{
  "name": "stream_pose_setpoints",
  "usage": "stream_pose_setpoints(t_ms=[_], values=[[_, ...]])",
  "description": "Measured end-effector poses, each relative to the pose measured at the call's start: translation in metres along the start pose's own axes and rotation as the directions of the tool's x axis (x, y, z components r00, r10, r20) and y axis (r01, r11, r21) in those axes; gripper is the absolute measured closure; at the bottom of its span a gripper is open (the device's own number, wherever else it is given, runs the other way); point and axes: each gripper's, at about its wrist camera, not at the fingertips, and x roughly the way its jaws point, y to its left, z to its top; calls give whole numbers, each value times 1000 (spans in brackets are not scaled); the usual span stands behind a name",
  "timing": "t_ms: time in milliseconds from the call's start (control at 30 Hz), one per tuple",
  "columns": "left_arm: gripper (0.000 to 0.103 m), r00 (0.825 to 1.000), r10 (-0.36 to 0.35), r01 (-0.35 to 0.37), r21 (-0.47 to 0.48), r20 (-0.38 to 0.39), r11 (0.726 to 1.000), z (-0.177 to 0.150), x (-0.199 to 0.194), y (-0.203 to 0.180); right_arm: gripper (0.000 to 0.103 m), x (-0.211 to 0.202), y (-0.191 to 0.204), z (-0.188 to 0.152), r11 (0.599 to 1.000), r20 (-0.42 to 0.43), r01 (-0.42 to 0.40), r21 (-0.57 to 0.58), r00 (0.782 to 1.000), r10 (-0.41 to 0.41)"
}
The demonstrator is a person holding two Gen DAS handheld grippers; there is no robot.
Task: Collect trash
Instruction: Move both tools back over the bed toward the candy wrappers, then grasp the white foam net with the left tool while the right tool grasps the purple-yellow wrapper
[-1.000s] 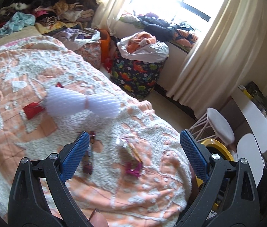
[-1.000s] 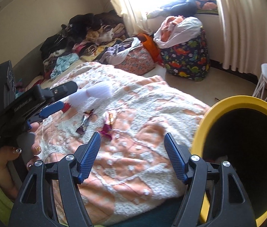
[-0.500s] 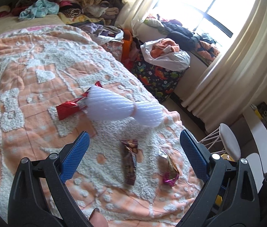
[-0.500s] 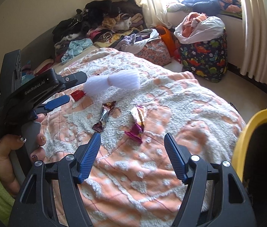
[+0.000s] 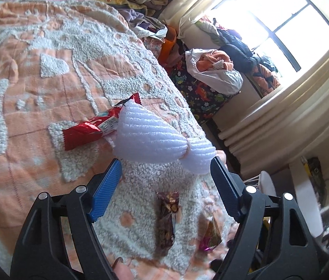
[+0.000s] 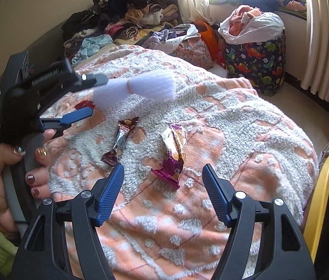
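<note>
— Lying where, the trash?
— On the bedspread; the white foam net sits just ahead of the left gripper, jaws spread wide, gripping nothing; red wrapper beside it, perhaps tucked under.
— And the right gripper?
— Gaping too, hovering empty; purple wrapper just beyond its fingertips, brown wrapper to the left; yellow bin at right.

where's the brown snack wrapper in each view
Left wrist: brown snack wrapper lies low in the centre, between the fingers of the left hand-held gripper.
Right wrist: it lies left of centre, beside the purple wrapper.
Shared landmark: white foam net.
</note>
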Motion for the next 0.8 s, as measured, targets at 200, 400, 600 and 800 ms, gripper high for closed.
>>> stream_pose_setpoints(t_ms=[200, 400, 600, 800], values=[[33, 999, -41, 38, -124, -23, 992, 10, 18, 10, 36, 20, -1, 8, 1000, -26, -13, 5, 1000, 13], [33, 998, -54, 44, -233, -40, 972, 13, 31, 23, 58, 36, -3, 11, 1000, -54, -19, 1, 998, 19], [55, 999, -38, 28, -280, -30, 960, 17, 37, 28, 80, 31, -11, 6, 999, -43, -25, 24, 999, 26], [76, 999, -37, 31, -218, -26, 975, 13, 30, 21, 82, 17, -16, -2, 998, -20, -43, 45, 999, 44]])
